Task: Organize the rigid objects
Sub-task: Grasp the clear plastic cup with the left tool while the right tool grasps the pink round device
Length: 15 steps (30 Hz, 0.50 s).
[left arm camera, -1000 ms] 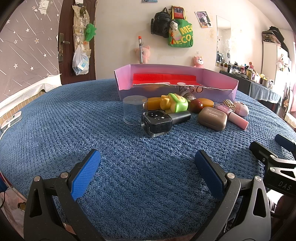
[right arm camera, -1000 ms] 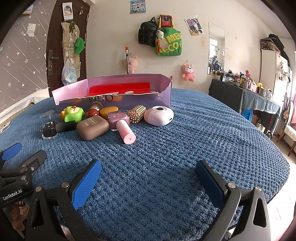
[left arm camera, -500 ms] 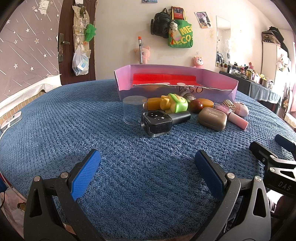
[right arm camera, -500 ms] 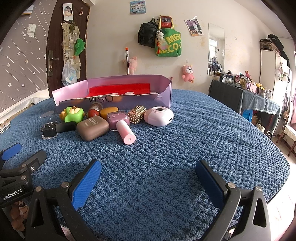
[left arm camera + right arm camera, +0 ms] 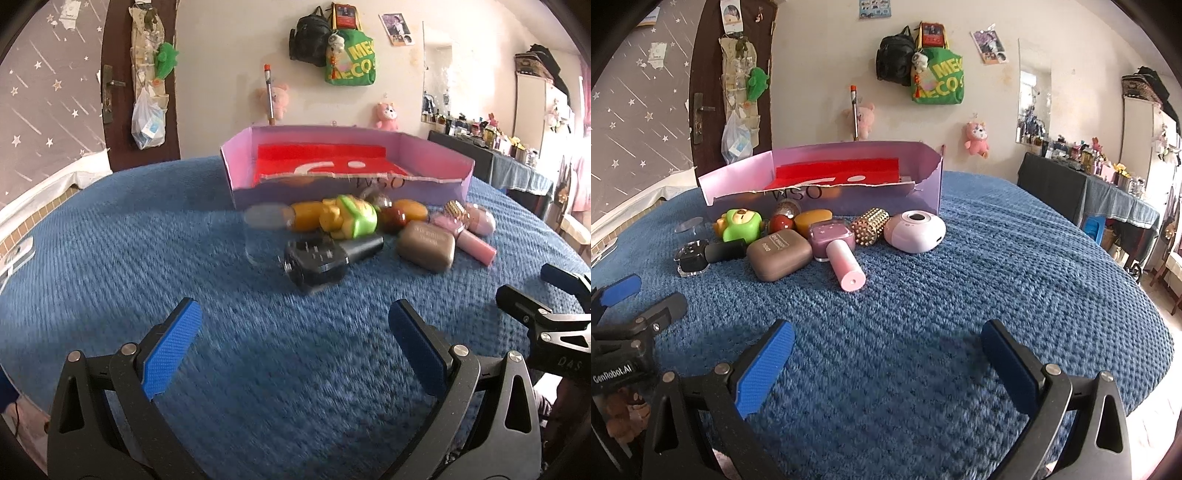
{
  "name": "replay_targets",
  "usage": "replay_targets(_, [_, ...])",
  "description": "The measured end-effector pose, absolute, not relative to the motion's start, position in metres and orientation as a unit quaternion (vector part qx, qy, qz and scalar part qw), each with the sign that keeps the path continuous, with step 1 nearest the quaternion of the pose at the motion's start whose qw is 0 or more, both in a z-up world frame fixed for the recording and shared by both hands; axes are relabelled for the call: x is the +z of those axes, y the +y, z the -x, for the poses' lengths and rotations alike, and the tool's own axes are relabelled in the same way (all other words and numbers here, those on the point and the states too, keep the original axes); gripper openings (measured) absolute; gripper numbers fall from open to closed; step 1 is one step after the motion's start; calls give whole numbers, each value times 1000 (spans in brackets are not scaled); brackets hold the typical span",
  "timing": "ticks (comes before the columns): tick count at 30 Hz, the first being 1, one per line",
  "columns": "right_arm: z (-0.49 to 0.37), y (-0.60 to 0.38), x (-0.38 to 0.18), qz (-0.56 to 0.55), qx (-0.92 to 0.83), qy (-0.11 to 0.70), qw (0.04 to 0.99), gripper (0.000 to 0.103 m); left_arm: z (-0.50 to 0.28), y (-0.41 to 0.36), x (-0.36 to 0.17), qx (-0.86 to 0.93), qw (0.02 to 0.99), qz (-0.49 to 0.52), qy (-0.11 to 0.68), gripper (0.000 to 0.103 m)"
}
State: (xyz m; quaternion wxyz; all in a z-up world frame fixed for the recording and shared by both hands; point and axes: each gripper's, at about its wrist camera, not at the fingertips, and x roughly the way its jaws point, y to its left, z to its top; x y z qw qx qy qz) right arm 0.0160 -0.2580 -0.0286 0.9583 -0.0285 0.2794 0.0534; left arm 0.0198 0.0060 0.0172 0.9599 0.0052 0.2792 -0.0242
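Observation:
A pink cardboard box (image 5: 436,177) with a red bottom stands on the blue cloth; it also shows in the right wrist view (image 5: 738,177). In front of it lie a clear cup (image 5: 264,236), a black bottle (image 5: 325,258), a green toy (image 5: 351,218), a brown case (image 5: 426,245), a pink bottle (image 5: 842,254), a gold studded roller (image 5: 870,225) and a pale pink round device (image 5: 916,232). My left gripper (image 5: 295,343) is open and empty, short of the black bottle. My right gripper (image 5: 886,354) is open and empty, short of the pink bottle.
The blue textured cloth (image 5: 997,266) covers a round table; its edge falls away at right. A dark table with clutter (image 5: 1089,184) stands at far right. Bags and plush toys hang on the wall. A door (image 5: 705,92) is at left.
Both grippers have lifted and moved slightly forward toward the objects; the left wrist view is blurred by motion. The objects have not moved.

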Motion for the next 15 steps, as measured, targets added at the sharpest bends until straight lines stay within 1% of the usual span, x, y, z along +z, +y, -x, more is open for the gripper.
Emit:
replay_targets(10, [-47, -264, 6, 26, 70, 280, 957, 103, -51, 33, 57, -34, 955, -3, 295, 103])
replay_targets(15, [-76, -279, 22, 27, 65, 289, 955, 103, -76, 42, 62, -32, 945, -7, 324, 103])
